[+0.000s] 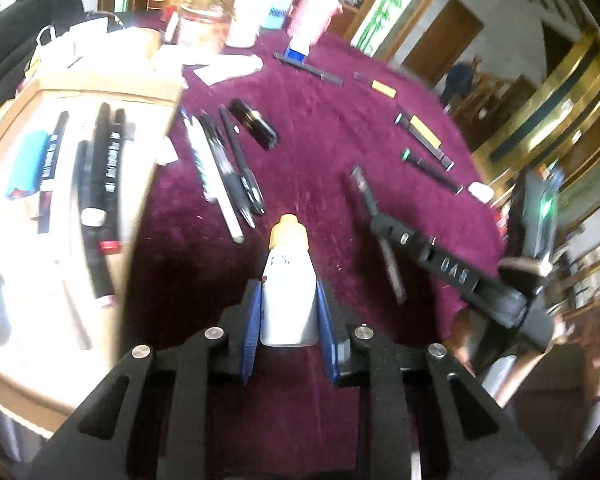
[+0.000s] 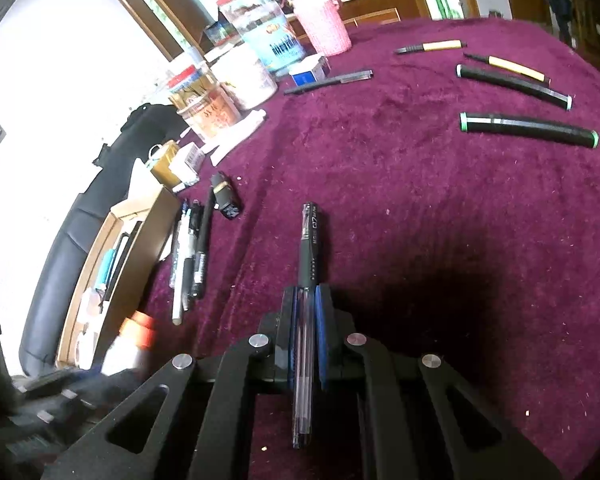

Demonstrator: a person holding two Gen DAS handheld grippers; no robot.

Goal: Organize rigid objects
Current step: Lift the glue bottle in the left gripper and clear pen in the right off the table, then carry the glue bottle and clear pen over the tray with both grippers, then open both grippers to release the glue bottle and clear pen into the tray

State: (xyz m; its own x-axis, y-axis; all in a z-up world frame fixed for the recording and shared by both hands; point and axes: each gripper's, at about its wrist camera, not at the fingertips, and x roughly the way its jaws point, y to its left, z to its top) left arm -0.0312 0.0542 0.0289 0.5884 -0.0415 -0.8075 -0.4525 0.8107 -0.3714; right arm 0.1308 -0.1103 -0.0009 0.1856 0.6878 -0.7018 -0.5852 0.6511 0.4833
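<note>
A small white bottle (image 1: 287, 292) with a tan cap stands out between the blue pads of my left gripper (image 1: 288, 316), which is shut on it above the maroon cloth. The same bottle shows as a blur (image 2: 130, 340) at the lower left of the right wrist view. My right gripper (image 2: 306, 300) is shut on a black gel pen (image 2: 311, 248) that points forward over the cloth. In the left wrist view the right gripper (image 1: 374, 210) reaches in from the right with that pen.
An open cardboard box (image 1: 100, 84) on the left holds markers and a blue eraser. Beside it on the cloth lie several pens (image 1: 228, 168) and a black case (image 1: 256, 122). Green-ended markers (image 2: 528, 128) lie at the right; jars (image 2: 260, 36) and a pink basket (image 2: 324, 24) stand behind.
</note>
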